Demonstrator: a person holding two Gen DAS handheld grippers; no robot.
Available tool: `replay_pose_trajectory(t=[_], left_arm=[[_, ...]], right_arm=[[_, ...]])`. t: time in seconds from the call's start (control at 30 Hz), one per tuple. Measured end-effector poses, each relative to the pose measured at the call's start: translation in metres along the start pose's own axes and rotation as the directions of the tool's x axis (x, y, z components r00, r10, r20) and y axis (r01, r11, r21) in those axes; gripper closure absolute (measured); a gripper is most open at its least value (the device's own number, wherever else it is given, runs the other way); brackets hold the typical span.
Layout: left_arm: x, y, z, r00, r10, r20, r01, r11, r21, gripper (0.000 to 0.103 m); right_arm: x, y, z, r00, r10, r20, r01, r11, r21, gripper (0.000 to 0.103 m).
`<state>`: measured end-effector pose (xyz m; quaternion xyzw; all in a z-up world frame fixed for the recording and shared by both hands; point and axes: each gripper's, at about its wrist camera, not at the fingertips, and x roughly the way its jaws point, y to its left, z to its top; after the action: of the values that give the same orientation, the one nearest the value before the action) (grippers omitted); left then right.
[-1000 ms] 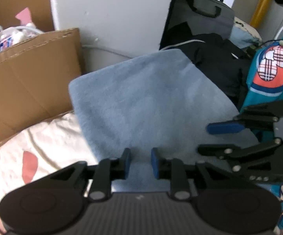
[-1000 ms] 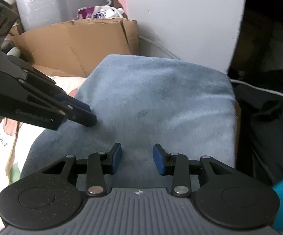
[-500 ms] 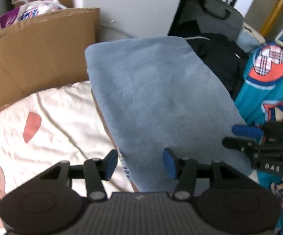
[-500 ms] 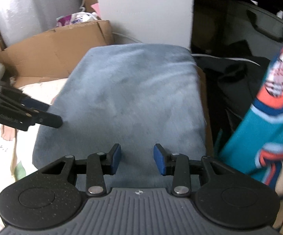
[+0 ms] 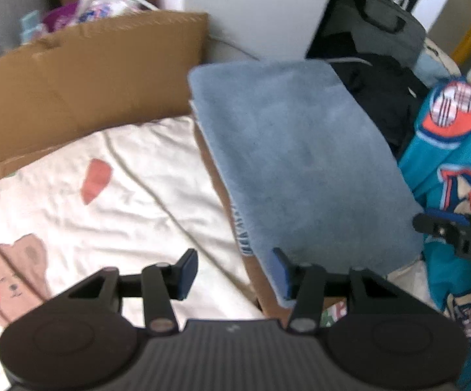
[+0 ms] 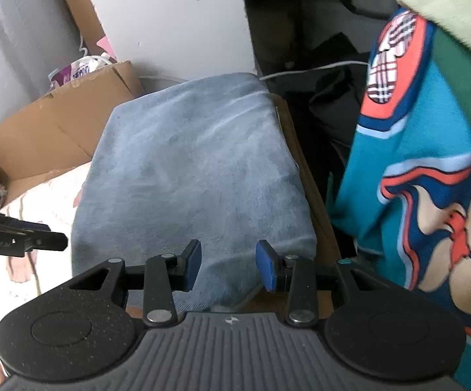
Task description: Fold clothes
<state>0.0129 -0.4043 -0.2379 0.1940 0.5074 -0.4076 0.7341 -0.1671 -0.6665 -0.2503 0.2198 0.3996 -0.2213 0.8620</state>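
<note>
The blue towel (image 5: 300,163) is seen folded flat on a brown box (image 6: 310,182), between the cream sheet (image 5: 105,202) and the teal garment (image 6: 414,179). The left gripper (image 5: 233,273) is held released above the towel's near left edge, nothing pinched between its pads. The right gripper (image 6: 228,260) is kept parted over the near end of the towel, nothing grasped. A cardboard flap (image 5: 89,75) is seen behind.

The right gripper (image 5: 430,224) is cut off by the left wrist view's right edge, the left gripper (image 6: 53,241) by the right wrist view's left edge, and the teal garment (image 6: 414,150) runs past both frames.
</note>
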Motion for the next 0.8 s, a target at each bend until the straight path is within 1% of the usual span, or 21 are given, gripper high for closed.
replay_pose_trajectory(t=[0.03,0.07,0.1,0.13,0.17,0.2,0.23,0.27,0.3,0.4,0.47,0.5,0.6,0.7,0.8], left_arm=[[-0.010,0.002,0.003,1.000,0.005,0.003,-0.005,1.000,-0.009,0.040],[-0.020,0.004,0.006,1.000,0.013,0.010,-0.013,1.000,-0.013,0.033],[-0.030,0.005,0.009,1.000,0.022,0.017,-0.021,1.000,-0.017,0.029],[-0.040,0.006,0.012,0.999,0.029,0.025,-0.028,0.999,-0.020,0.022],[-0.049,0.007,0.013,0.999,0.034,0.030,-0.034,0.999,-0.022,0.015],[-0.058,0.008,0.015,0.999,0.043,0.032,-0.042,0.999,-0.025,0.012],[-0.066,0.008,0.018,0.998,0.050,0.029,-0.050,0.998,-0.027,0.009],[-0.073,0.009,0.020,0.998,0.057,0.027,-0.056,0.998,-0.027,0.009],[-0.081,0.008,0.020,0.998,0.060,0.019,-0.060,0.998,-0.027,0.009],[-0.106,0.009,0.022,0.998,0.061,0.012,-0.060,0.998,-0.031,0.009],[-0.124,0.009,0.021,0.998,0.066,0.017,-0.065,0.997,-0.038,0.003],[-0.133,0.010,0.021,0.998,0.068,0.019,-0.067,0.997,-0.044,0.002],[-0.158,0.011,0.022,0.998,0.068,0.014,-0.068,0.997,-0.031,0.002],[-0.187,0.011,0.022,0.996,0.082,0.030,-0.083,0.997,0.006,0.001],[-0.209,0.018,0.021,0.994,0.106,0.037,-0.105,0.994,-0.025,0.001]], right_arm=[[-0.006,0.002,0.002,1.000,0.001,-0.001,-0.001,1.000,-0.003,0.059],[-0.011,0.003,0.004,1.000,0.002,-0.001,-0.002,1.000,-0.006,0.055],[-0.017,0.005,0.007,1.000,0.003,0.000,-0.003,1.000,-0.007,0.048],[-0.023,0.007,0.010,1.000,0.003,0.001,-0.003,1.000,-0.008,0.044],[-0.029,0.008,0.012,1.000,0.006,0.001,-0.006,1.000,-0.003,0.033],[-0.034,0.008,0.015,1.000,0.009,0.001,-0.009,1.000,0.006,0.024],[-0.040,0.009,0.018,1.000,0.011,0.001,-0.012,1.000,0.016,0.021],[-0.045,0.010,0.020,1.000,0.014,-0.002,-0.014,1.000,0.026,0.016],[-0.050,0.011,0.022,1.000,0.015,-0.009,-0.015,0.999,0.036,0.014],[-0.065,0.017,0.028,1.000,0.012,-0.024,-0.010,0.998,0.056,0.010],[-0.077,0.020,0.031,0.999,0.010,-0.032,-0.008,0.997,0.074,0.009],[-0.082,0.021,0.033,0.999,0.020,-0.040,-0.017,0.996,0.087,0.009],[-0.100,0.024,0.039,0.996,0.062,-0.063,-0.054,0.990,0.129,0.007],[-0.119,0.027,0.045,0.994,0.081,-0.076,-0.069,0.986,0.151,0.006],[-0.139,0.033,0.052,0.995,0.077,-0.065,-0.068,0.988,0.136,0.003]])
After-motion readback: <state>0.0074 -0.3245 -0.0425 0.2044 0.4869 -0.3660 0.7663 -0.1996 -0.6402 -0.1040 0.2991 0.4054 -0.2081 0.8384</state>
